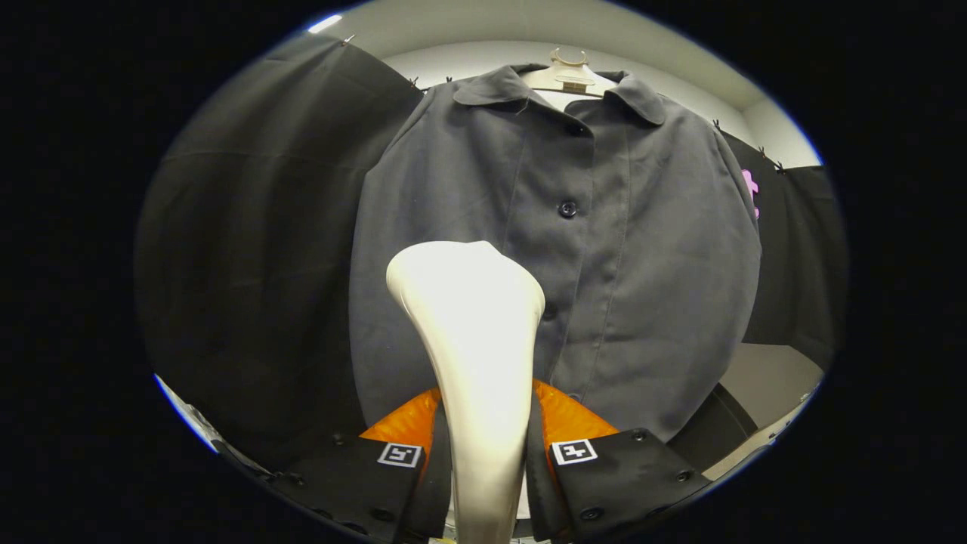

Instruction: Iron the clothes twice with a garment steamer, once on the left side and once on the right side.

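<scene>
Steamer raised in front of the hanging shirt, a pass about to start or under way.

The claw (483,453) is pinched on the neck of the white garment steamer (472,332), one finger pressing on each side of the handle, so the head stands upright between and beyond them. Just ahead hangs the dark grey button-front shirt (604,249) on a pale hanger (568,74), collar up, against the booth's black cloth. The steamer head sits over the lower middle of the shirt, just beside the button placket, on the panel nearer the cloth wall; whether it touches the fabric I cannot tell, since the fisheye flattens depth. No steam or damp mark shows, so I judge that neither side can be counted as done, and both the left and right strokes may still remain.
</scene>
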`<state>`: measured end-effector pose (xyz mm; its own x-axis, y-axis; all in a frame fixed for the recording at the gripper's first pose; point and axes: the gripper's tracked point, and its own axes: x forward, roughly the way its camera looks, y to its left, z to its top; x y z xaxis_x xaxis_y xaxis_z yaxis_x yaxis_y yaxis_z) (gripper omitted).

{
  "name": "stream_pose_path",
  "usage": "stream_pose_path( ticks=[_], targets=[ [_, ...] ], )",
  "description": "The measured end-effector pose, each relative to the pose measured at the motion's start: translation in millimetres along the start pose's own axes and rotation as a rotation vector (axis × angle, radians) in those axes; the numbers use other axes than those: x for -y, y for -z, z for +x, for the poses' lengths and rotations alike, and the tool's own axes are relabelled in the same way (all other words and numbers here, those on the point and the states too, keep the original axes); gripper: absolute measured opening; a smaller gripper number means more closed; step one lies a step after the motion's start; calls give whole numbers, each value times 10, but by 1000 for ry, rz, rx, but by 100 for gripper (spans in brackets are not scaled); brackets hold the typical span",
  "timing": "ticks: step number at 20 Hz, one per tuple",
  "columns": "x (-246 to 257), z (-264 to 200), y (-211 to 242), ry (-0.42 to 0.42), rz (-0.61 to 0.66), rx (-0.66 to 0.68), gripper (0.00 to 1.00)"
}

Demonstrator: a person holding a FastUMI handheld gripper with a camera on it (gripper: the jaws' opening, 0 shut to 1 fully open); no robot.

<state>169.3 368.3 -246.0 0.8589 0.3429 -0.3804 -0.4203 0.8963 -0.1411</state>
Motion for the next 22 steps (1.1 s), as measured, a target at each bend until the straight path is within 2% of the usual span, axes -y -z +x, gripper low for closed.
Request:
stream_pose_path(
  ticks=[12,22],
  targets=[
    [359,-653,-770,24,14,164,48],
    [809,-996,-939,82,37,206,48]
  ],
)
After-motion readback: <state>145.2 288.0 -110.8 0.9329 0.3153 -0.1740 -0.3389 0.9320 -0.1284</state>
